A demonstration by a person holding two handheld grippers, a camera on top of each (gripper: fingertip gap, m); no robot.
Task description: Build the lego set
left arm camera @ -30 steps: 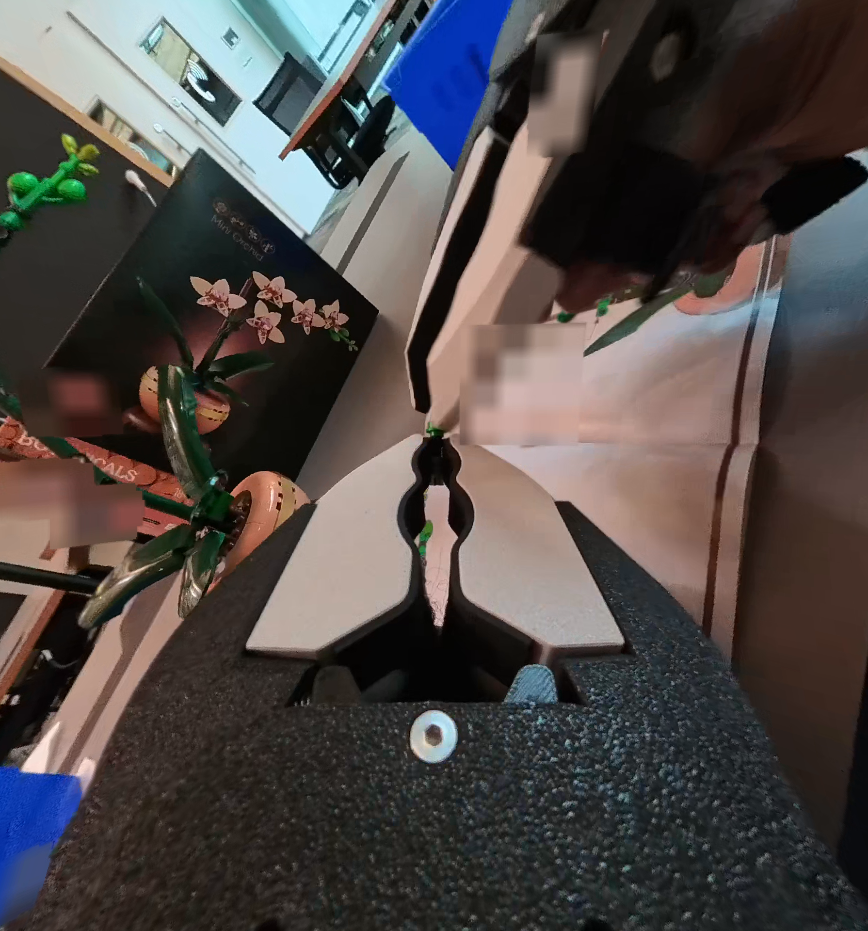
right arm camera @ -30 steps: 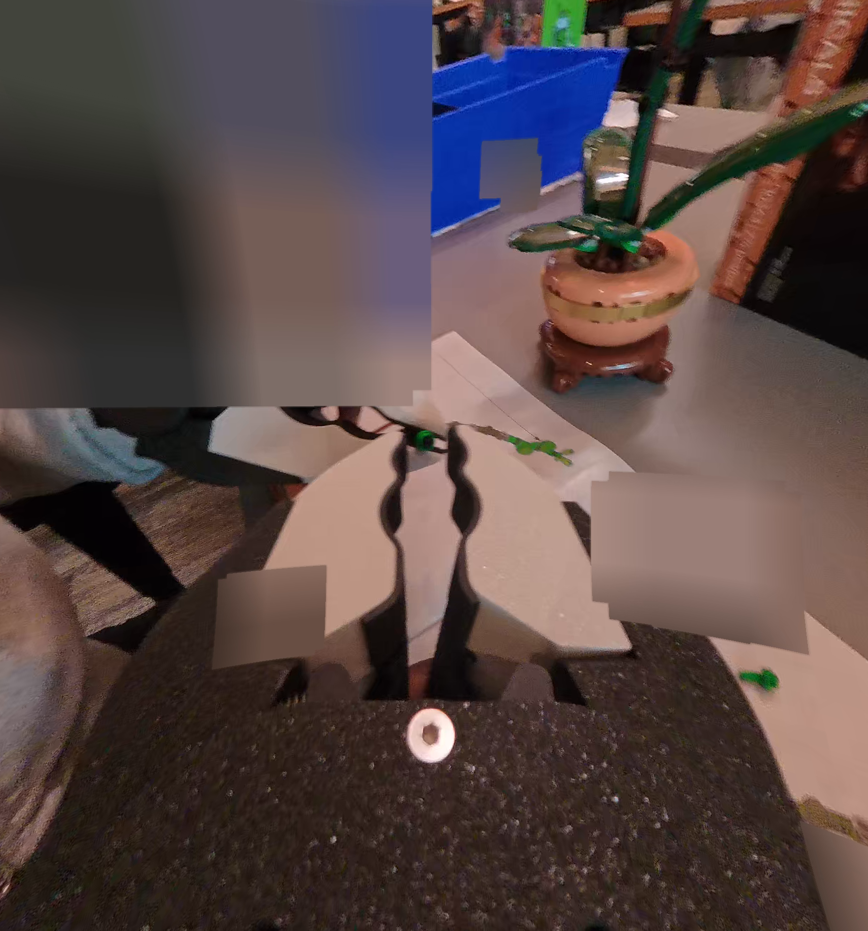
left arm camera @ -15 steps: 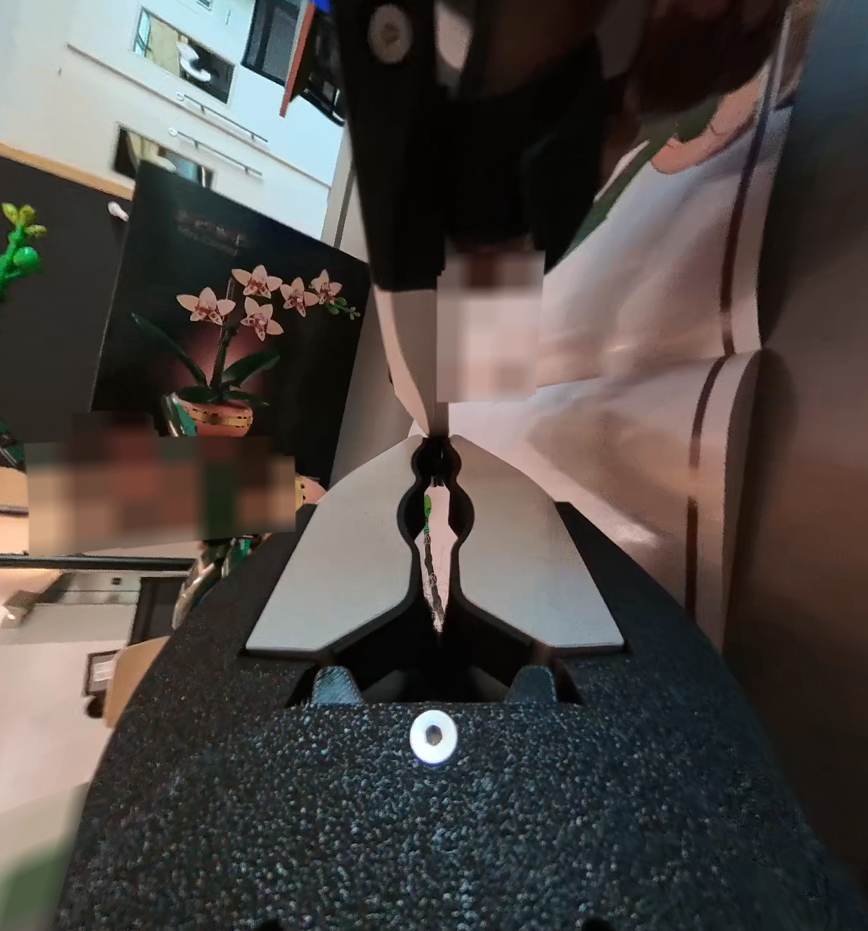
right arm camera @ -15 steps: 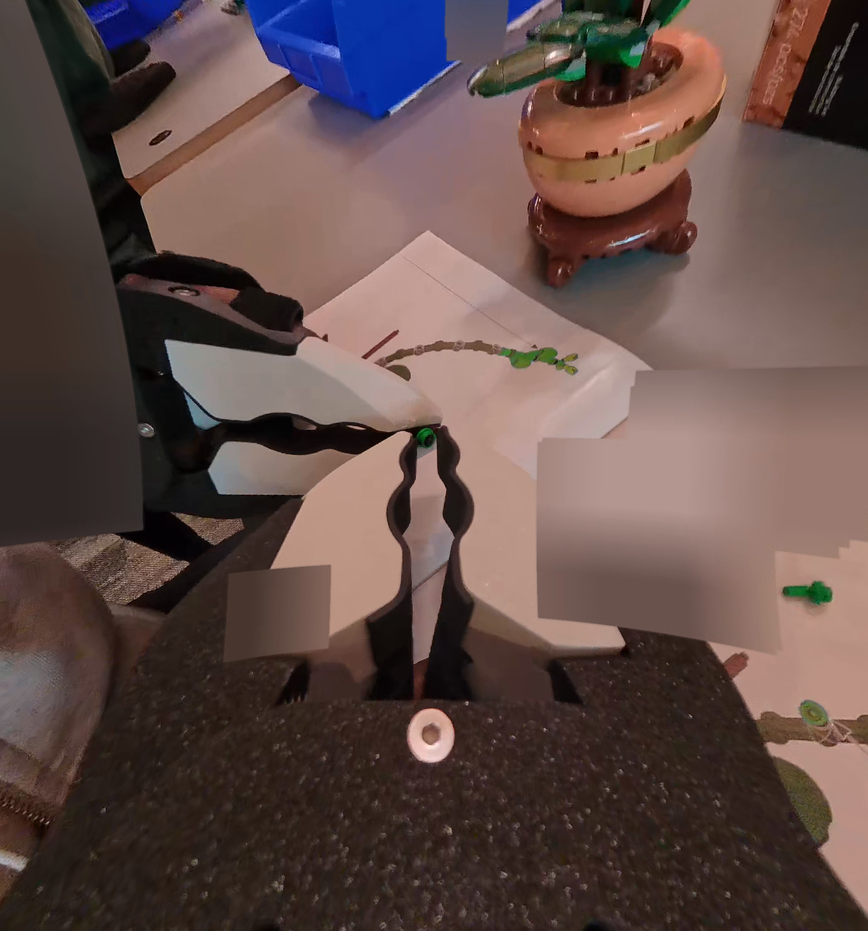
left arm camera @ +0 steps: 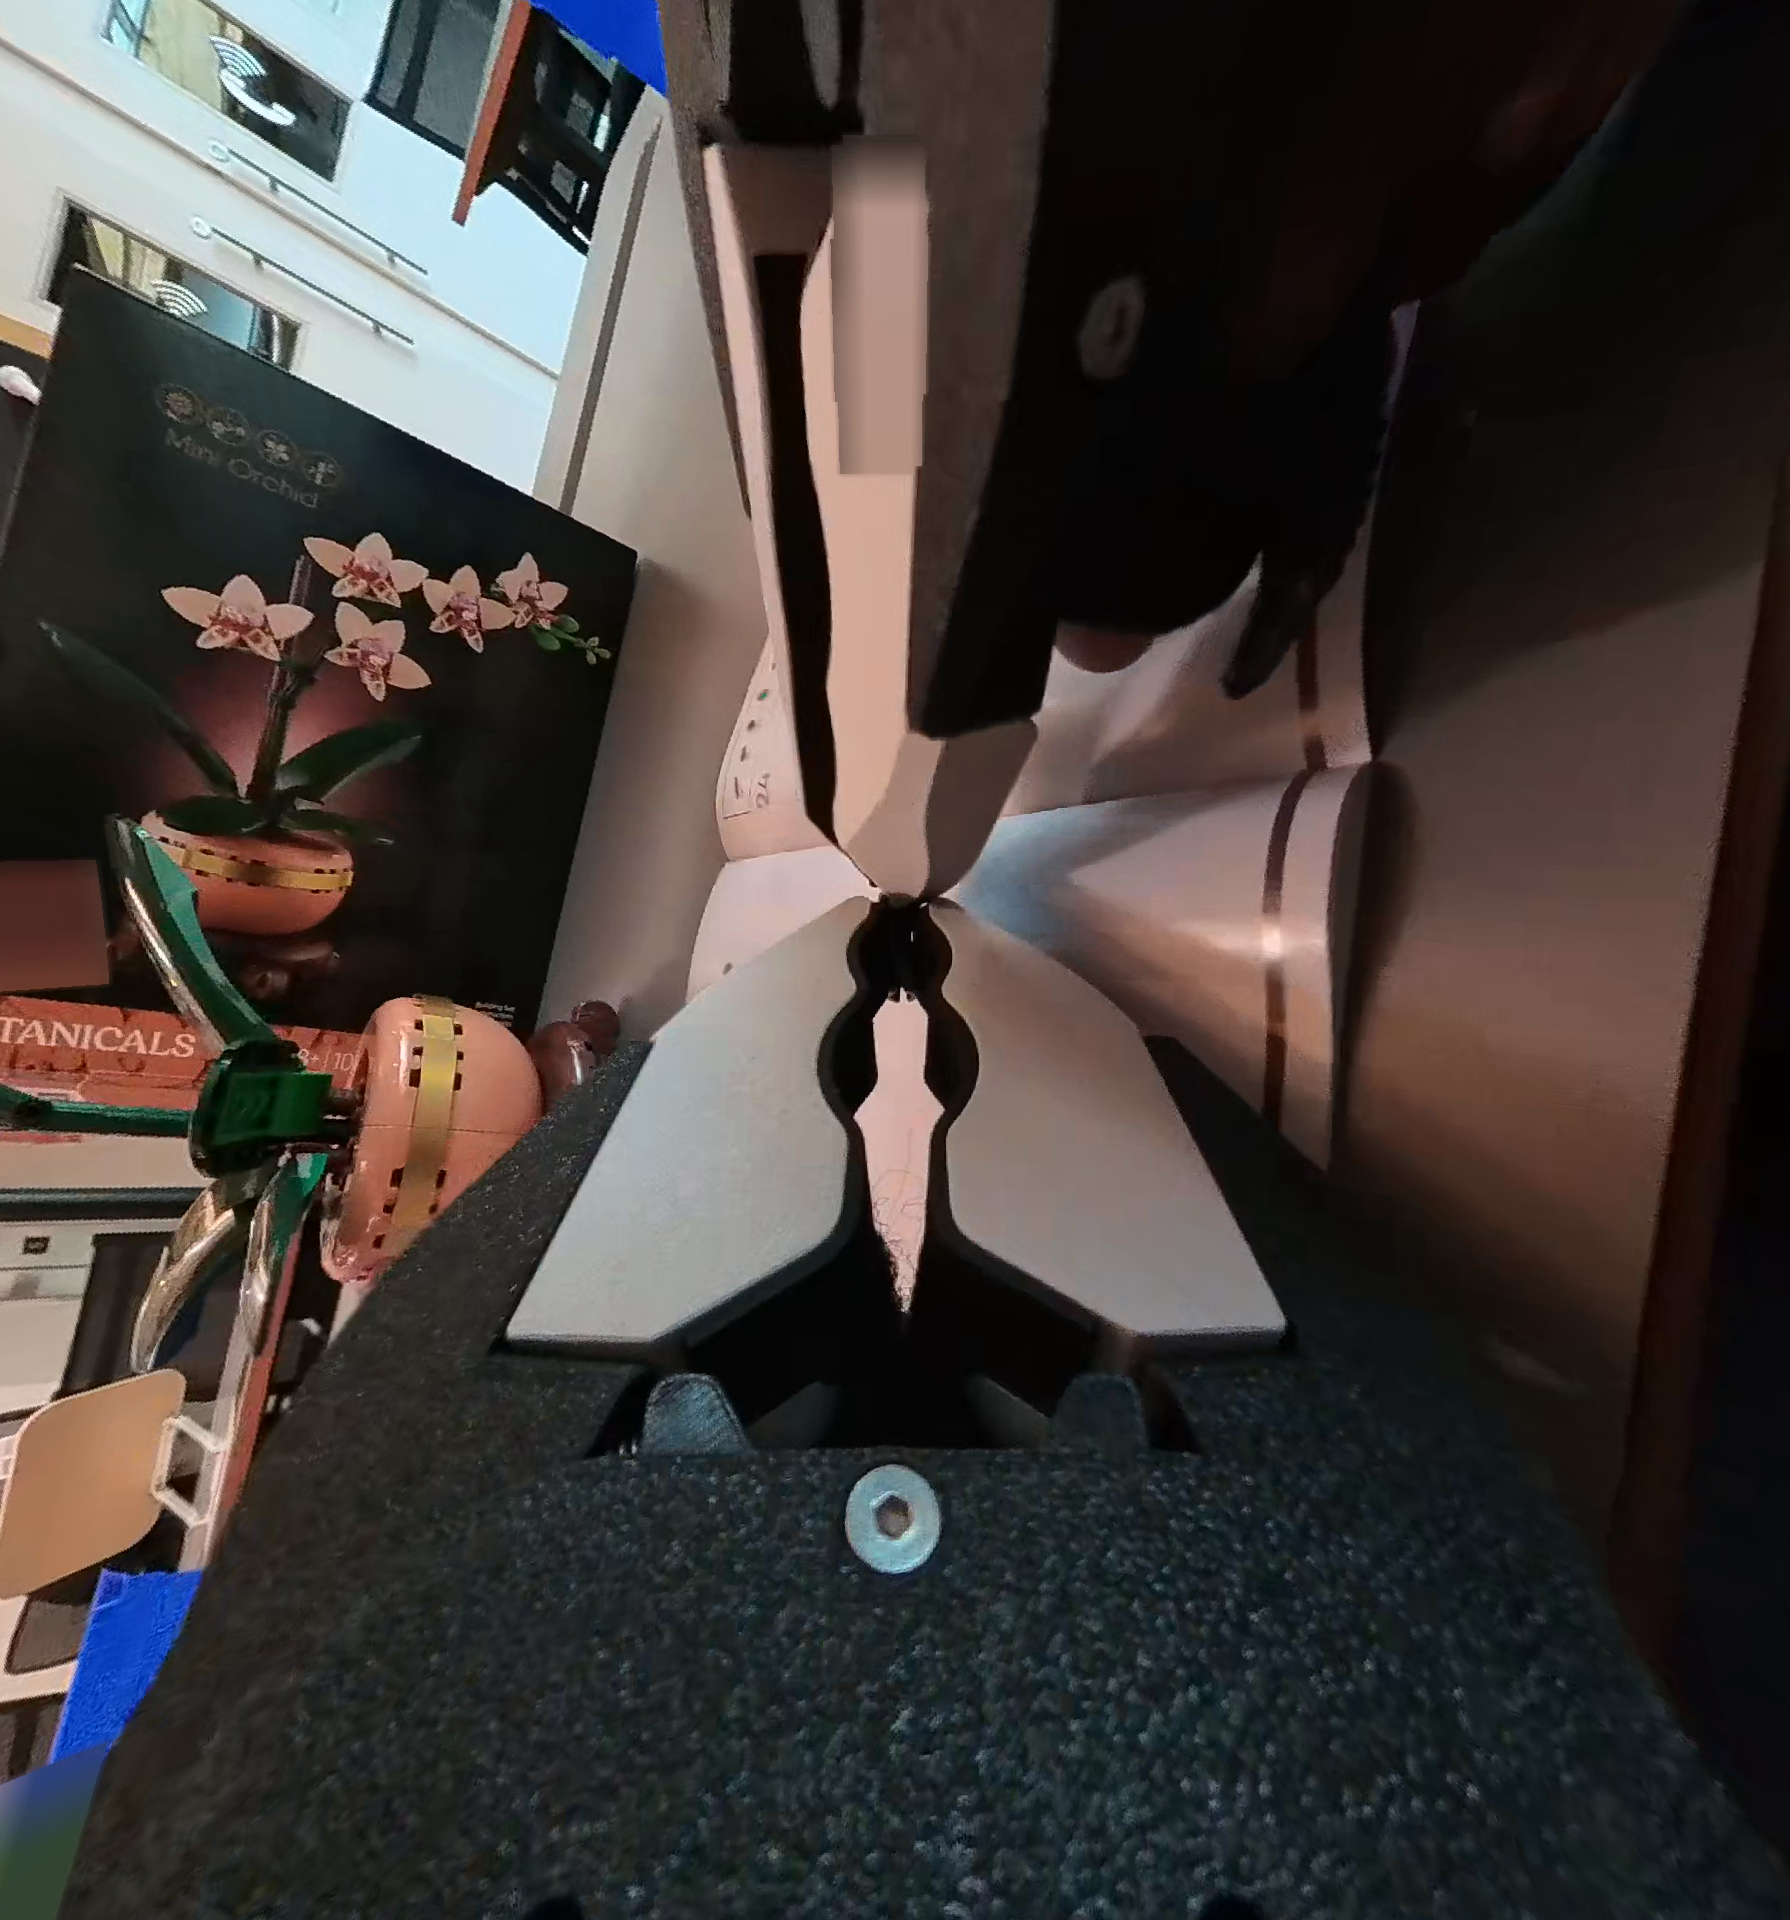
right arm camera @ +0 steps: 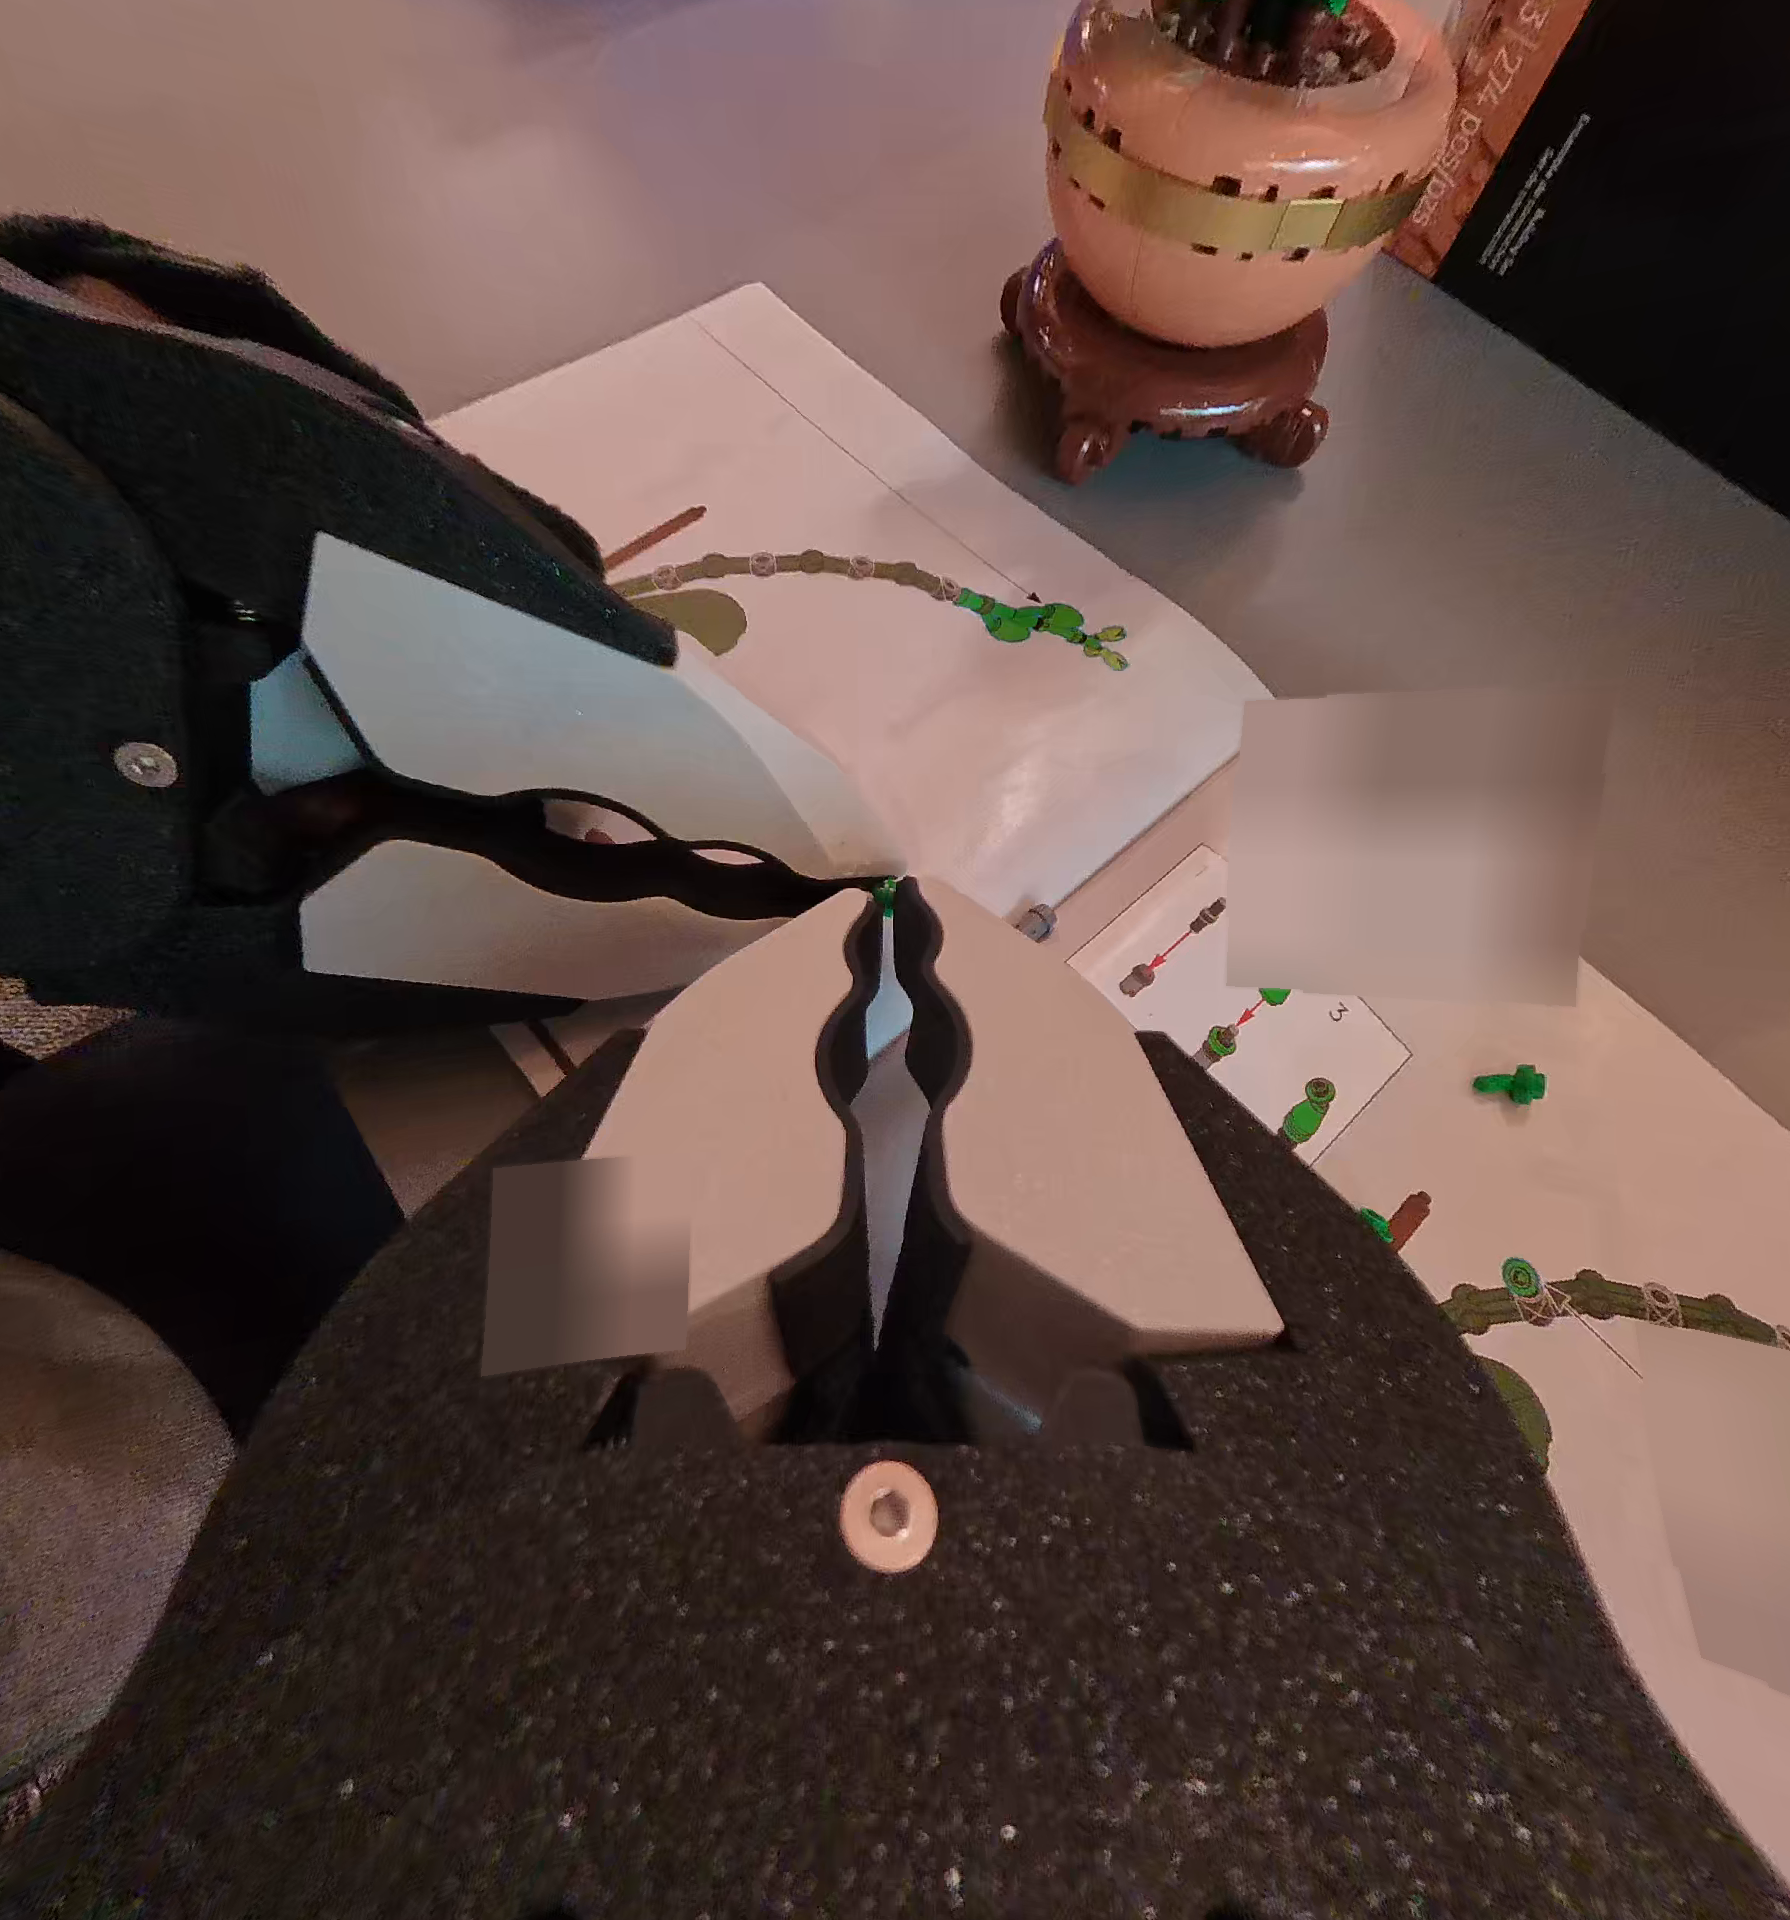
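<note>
A tiny green piece (right arm camera: pixel 886 896), above the booklet (right arm camera: pixel 1026 748), is now pinched by both the right gripper (right arm camera: pixel 889 902), newly narrowed, and left gripper (left arm camera: pixel 899 914).

Right gripper (right arm camera: pixel 889 896) up close: a black, grainy, speckled body with 1 silver hex screw (right arm camera: pixel 888 1515) set in the middle, just behind the fingers. The 2 fingers (right arm camera: pixel 745 1091) are pale grey wedges, broad at the body and narrowing to a point, each lined on its inner edge with a black wavy pad. Left gripper (left arm camera: pixel 901 914), same build: same rough black body, same silver screw (left arm camera: pixel 892 1523) behind the fingers, same 2 grey wedges (left arm camera: pixel 704 1164) with scalloped black lining. Seen from the right gripper's side, it shows another small silver screw (right arm camera: pixel 146 766) on its flank. A black fuzzy glove (right arm camera: pixel 278 416) wraps over it.
</note>
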